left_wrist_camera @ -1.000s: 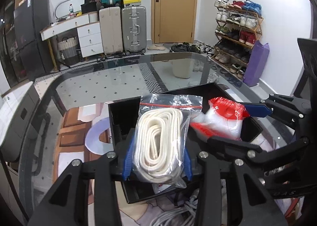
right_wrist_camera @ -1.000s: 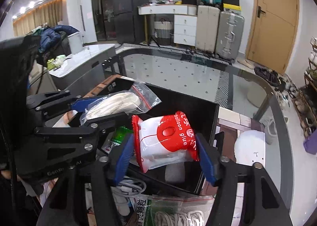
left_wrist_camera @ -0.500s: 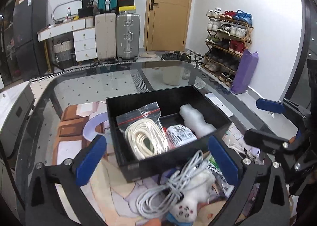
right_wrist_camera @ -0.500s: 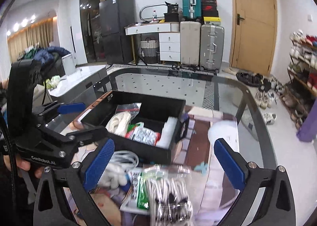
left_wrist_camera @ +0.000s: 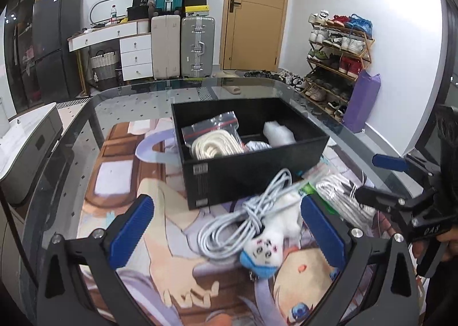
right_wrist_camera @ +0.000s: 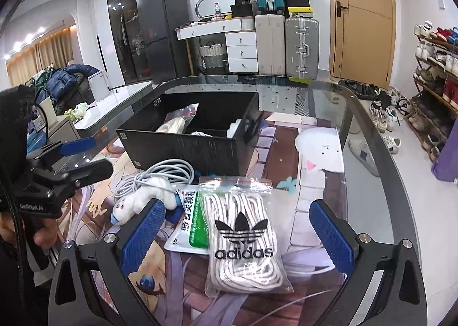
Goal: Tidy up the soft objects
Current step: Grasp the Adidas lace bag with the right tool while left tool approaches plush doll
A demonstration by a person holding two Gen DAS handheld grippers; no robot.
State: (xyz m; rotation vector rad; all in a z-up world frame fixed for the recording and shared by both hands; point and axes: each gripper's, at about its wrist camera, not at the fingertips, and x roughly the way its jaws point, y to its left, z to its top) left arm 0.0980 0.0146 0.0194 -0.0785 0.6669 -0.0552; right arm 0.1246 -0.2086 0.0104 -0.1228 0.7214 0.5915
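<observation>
A black box [left_wrist_camera: 252, 174] [right_wrist_camera: 183, 148] stands on the glass table; inside lie a bagged white rope [left_wrist_camera: 214, 145], a white wrapped item [left_wrist_camera: 279, 134] and a small packet. In front of it lie a grey cable coil [left_wrist_camera: 237, 217] [right_wrist_camera: 160, 174] and a small white plush toy [left_wrist_camera: 266, 246] [right_wrist_camera: 137, 203]. My left gripper [left_wrist_camera: 226, 228] is open and empty, straddling the cable and toy from above. My right gripper [right_wrist_camera: 237, 234] is open and empty over an Adidas bag of white laces [right_wrist_camera: 243, 240], which lies on a green-and-white packet [right_wrist_camera: 189, 220].
A printed cartoon mat [left_wrist_camera: 137, 211] covers the table under the box. A white plush shape [right_wrist_camera: 320, 151] lies right of the box. The table's curved glass edge [right_wrist_camera: 400, 183] runs along the right. Suitcases, drawers and a shoe rack stand behind.
Both grippers let go of the rope bag and the red-and-white glue bag in the box, opened wide, and pulled back to the items in front of the box.
</observation>
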